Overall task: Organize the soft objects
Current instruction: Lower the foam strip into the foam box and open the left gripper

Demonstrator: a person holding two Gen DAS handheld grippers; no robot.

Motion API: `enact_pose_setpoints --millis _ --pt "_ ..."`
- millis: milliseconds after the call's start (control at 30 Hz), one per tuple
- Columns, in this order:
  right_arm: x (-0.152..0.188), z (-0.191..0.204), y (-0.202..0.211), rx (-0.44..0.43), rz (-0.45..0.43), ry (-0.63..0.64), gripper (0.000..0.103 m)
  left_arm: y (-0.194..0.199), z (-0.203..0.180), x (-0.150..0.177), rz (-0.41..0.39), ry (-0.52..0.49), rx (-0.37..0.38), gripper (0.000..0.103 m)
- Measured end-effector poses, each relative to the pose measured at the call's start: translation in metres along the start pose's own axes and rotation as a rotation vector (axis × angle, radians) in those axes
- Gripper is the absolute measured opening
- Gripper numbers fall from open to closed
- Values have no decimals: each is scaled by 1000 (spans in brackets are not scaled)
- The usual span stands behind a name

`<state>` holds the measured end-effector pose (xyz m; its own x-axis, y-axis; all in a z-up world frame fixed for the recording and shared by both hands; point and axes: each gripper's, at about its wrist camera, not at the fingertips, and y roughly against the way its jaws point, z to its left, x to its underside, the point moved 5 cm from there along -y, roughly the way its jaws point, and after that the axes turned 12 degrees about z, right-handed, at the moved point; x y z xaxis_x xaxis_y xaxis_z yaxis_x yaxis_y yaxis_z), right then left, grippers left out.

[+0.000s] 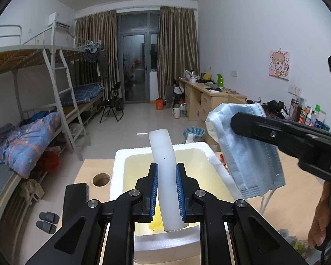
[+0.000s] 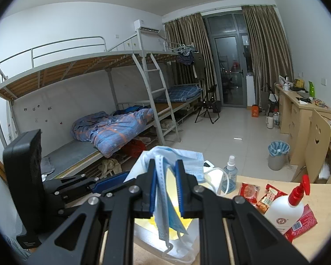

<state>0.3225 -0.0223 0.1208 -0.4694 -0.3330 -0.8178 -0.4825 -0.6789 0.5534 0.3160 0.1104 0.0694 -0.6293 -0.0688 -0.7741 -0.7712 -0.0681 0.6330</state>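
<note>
Two soft things are up in my grippers at once, both poised over the white foam box (image 1: 119, 172) so that each can drop straight into its yellowish hollow. Going from left to right in the left wrist view: at nine o'clock on the wooden table (image 1: 88, 165) lies a dark phone (image 1: 76, 195) beside a round cable hole (image 1: 101, 179), both clear of my path. At six o'clock my left gripper (image 1: 167, 190) is squeezed narrow on a white foam strip (image 1: 163, 161), its blue pads pressing both sides; the strip stands up and bends away toward twelve o'clock, directly above the box opening, which I judge is why I hold it low and centred. At three o'clock my right gripper (image 1: 236, 121) reaches in from the side, clamped on a blue face mask (image 1: 242, 152) that hangs loose over the box's right rim, its ear loops dangling below. In the right wrist view the mask drapes between the near-closed pads, with the lit box interior beneath. Further right on the table stand a clear spray bottle (image 2: 229, 176), red snack packets (image 2: 249, 191) and a white pump bottle with a red top (image 2: 286, 207); they sit near the box's right side, so I reckon the mask's loops could snag them if I swing wide. My own two grippers crowd each other above the opening, the main obstacle to a clean release.
</note>
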Motion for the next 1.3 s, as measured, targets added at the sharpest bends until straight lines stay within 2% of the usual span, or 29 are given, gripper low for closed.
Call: enact_pose_setpoints --millis 133,333,400,433,467,567,867,1300 --pt "0 -3 -3 4 7 -5 20 -9 0 1 17 -6 -4 18" --pt "-1 -3 -5 10 9 -1 20 -15 6 1 18 0 -26 27" --pt "-1 -4 -5 10 8 -4 20 -15 7 2 18 -3 -41 48" --pt "-1 -4 -5 11 8 -5 20 -14 7 2 10 -1 -46 70" --pt "-1 -4 -6 12 9 -6 20 -12 7 2 -2 1 -58 83" --pt "1 -5 -6 13 10 -5 20 -7 10 3 -31 7 -92 86" --pt "1 -6 -7 11 10 -6 20 -3 18 4 -34 17 -100 86" --pt "-3 8 -21 -24 -11 -6 20 14 56 12 -67 86 -129 90"
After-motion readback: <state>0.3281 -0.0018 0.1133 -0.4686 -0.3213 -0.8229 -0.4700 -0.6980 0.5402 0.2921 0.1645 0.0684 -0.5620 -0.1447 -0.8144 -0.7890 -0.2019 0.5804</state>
